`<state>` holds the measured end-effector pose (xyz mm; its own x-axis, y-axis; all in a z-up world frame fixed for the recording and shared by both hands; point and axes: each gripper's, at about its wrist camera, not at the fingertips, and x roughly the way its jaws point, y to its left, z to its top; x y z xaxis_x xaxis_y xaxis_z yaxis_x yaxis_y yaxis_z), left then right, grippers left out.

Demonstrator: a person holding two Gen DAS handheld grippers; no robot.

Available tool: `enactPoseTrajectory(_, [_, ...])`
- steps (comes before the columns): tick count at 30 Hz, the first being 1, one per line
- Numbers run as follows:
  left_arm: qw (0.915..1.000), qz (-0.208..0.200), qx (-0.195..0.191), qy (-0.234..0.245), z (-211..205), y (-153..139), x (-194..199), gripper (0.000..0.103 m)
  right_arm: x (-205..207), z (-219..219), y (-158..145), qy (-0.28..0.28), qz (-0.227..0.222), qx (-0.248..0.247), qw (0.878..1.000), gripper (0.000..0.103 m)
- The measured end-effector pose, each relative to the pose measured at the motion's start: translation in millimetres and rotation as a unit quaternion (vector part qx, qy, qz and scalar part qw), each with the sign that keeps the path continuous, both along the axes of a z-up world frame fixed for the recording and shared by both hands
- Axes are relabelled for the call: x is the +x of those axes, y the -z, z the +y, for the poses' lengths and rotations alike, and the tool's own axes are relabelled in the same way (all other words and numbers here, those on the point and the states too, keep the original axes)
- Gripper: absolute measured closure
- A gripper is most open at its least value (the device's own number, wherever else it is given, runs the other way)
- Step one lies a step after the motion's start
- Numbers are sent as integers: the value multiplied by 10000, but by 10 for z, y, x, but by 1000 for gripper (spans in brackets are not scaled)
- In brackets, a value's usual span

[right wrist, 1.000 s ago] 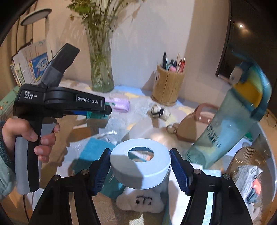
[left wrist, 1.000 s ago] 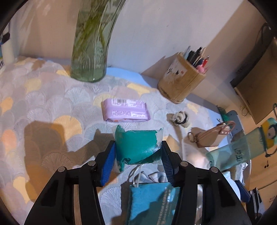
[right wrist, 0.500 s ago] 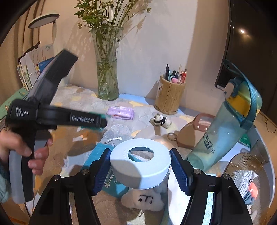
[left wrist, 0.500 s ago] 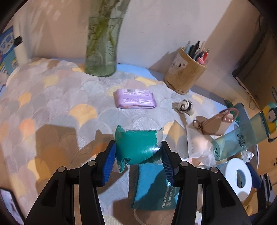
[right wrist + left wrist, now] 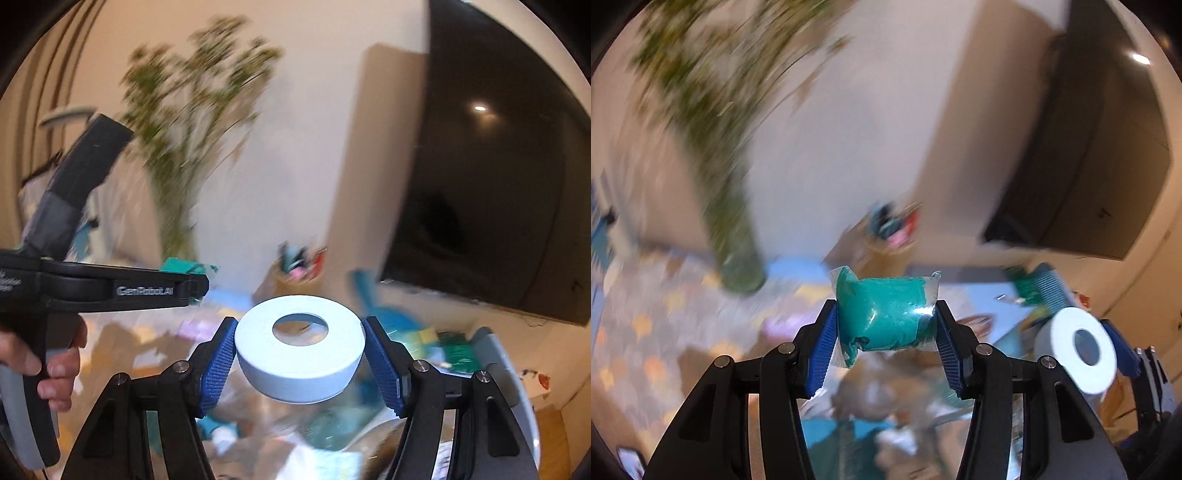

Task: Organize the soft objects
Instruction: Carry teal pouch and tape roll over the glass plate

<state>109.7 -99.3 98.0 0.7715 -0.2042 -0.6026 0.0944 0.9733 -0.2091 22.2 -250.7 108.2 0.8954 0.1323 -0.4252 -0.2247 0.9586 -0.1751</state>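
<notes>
Both tools had lifted clear of the table since a second earlier. Left tool [image 5: 886, 328] clamped the teal plastic-wrapped soft pack [image 5: 886, 314]; right tool [image 5: 299, 354] clamped the white tape roll [image 5: 299, 347]. Both items were airborne, apparently in transit to be placed.

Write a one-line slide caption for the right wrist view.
Right gripper holds a white tape roll above the blurred table; left gripper carries a teal packet.

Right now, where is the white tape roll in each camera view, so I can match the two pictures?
Left wrist view: the tape roll sits at the right edge, below the middle, hole facing the camera.
Right wrist view: the tape roll is bottom centre, clamped between the right gripper's blue fingers.
Shared landmark: the blurred pen cup against the wall.
</notes>
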Motion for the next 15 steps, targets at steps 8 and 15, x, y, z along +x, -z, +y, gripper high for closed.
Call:
enactPoseTrajectory(8, [9924,-495,93,1127,-954,-438,-48,55,-46,-805,-228,939,-248,376,9946,36])
enactPoseTrajectory(15, [9811,-86,152,1928,-1759,-88,-69,55,-141,-1582,-22,1933,174,490,9798,36])
